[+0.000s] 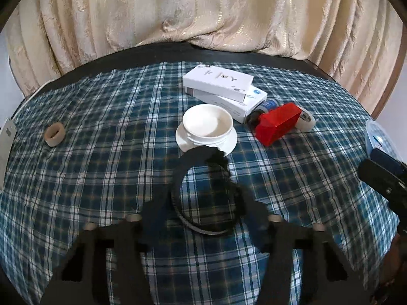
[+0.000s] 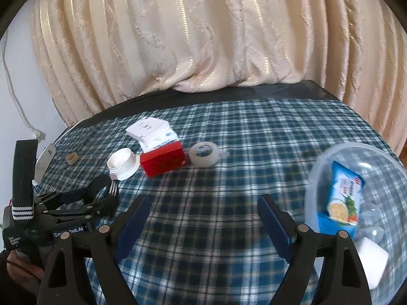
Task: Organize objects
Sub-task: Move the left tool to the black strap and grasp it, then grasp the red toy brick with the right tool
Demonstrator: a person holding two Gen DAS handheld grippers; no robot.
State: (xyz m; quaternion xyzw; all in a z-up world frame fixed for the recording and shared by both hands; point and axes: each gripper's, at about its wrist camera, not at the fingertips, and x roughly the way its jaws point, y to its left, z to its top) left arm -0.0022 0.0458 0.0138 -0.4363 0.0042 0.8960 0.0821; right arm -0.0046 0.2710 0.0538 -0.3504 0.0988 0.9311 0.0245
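My left gripper (image 1: 203, 211) is shut on a black elastic band (image 1: 178, 178) that loops up above the plaid tablecloth; it also shows in the right wrist view (image 2: 101, 188), at the left. My right gripper (image 2: 203, 218) is open and empty above the cloth. A clear plastic bowl (image 2: 381, 157) at the right holds a blue snack packet (image 2: 340, 198). On the cloth lie a white cup on a saucer (image 1: 207, 124), two stacked white boxes (image 1: 218, 81), a red box (image 1: 277, 123), a white tape roll (image 2: 203, 155) and a small beige ring (image 1: 54, 134).
A dark bottle (image 1: 262, 109) lies between the white boxes and the red box. A cream curtain (image 1: 203, 12) hangs behind the table's far edge. A white metal piece (image 1: 6, 137) sits at the left edge.
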